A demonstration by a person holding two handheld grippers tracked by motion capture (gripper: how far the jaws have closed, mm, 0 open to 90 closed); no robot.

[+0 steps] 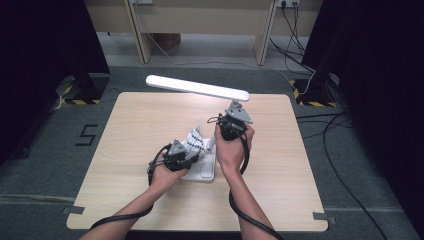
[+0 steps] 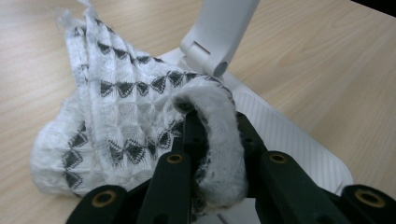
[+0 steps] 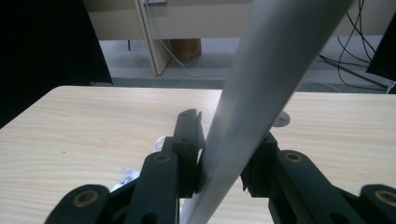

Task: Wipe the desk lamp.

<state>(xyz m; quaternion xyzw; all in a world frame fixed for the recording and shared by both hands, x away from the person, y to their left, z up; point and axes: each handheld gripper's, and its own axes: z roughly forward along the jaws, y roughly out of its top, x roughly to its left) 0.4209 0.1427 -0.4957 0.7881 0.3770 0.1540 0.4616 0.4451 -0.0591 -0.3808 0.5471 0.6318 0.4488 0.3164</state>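
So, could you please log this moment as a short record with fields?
surface: wooden table
lamp: white desk lamp, base flat on the table
cloth: white cloth with black pattern, lying partly on the base
left gripper: shut on a fold of the cloth
right gripper: shut on the lamp arm

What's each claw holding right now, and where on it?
Left claw pinches a folded edge of the white cloth with black triangle pattern. Right claw clamps the white desk lamp's upright arm, low on the arm.
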